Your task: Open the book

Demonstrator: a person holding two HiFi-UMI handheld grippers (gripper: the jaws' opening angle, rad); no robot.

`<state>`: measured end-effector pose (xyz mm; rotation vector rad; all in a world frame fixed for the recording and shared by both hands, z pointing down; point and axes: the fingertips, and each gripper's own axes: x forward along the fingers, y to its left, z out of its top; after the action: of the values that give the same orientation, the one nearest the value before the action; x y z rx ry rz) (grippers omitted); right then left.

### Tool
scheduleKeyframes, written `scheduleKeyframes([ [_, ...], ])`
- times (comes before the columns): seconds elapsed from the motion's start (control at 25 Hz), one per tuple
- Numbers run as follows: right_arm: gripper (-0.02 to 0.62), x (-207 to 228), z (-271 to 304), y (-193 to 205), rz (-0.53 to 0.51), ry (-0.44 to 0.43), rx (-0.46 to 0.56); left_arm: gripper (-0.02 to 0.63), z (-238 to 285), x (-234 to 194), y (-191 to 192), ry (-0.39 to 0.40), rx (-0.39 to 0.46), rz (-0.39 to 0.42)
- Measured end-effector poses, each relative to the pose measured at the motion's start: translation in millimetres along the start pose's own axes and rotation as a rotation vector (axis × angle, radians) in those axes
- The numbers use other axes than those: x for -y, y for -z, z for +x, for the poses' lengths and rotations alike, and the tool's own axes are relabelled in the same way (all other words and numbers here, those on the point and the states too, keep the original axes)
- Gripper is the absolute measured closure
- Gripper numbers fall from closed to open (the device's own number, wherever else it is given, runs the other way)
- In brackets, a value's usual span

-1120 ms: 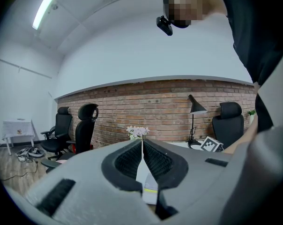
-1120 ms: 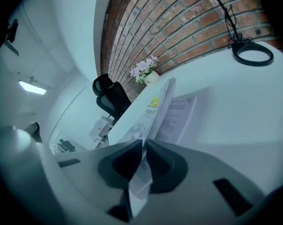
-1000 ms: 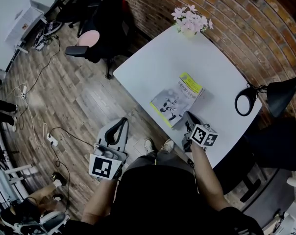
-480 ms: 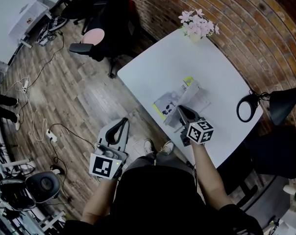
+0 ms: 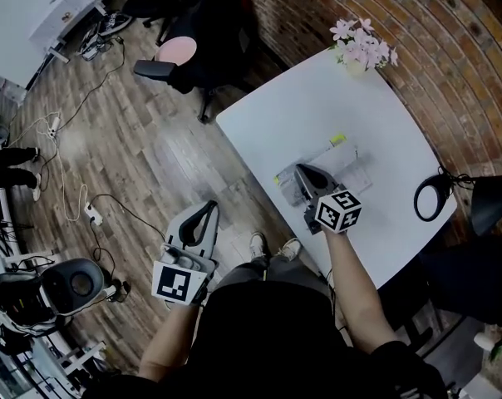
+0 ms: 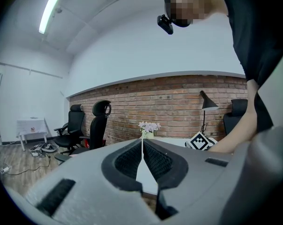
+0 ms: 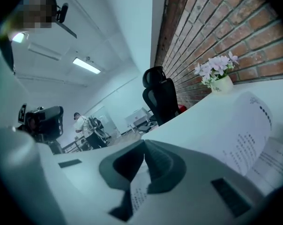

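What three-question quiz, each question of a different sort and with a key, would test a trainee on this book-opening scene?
1. True or false: the left tongs are shut, empty and over the floor, off the table.
2. What do the right tongs grip? A: a printed page of the book. B: a lamp. C: a chair.
3. Fill in: the flowers stand at the table corner by the ___ wall.
Key: 1 true; 2 A; 3 brick.
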<state>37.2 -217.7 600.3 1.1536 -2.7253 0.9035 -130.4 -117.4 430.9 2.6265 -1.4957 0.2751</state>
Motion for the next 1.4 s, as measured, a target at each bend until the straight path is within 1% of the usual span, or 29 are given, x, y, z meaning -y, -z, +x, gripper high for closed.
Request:
scheduleKeyframes([
  [0.32,0.578,-3.9,19.1,-17.1,0.019,-0.027,0.021,0.575,6.3,-8.2,-2.7,-0.011,0.011,-0.008],
  [0.64,0.578,-13.8,37.3,-26.5,0.027,-0.063,0.046,0.575,0.5,-17.7,3.8,-0.043,-0.003,-0.021],
  [0.84,0.578,-24.4,46.1,-39.6,-0.024,-0.087,0.070,0.575,-1.1,-23.6,5.2,-0.051,-0.010,-0.019],
  [1.08,0.578,-38.4,60.0,-58.7,-0.128,-0.124,0.102,0.575,-0.6,-27.7,7.4,-0.061,-0.025,-0.013],
  [1.4,0.580,-39.4,89.2,-63.5,-0.188,-0.153,0.059,0.575,-8.1,-38.8,4.0,-0.089,-0.035,0.003],
])
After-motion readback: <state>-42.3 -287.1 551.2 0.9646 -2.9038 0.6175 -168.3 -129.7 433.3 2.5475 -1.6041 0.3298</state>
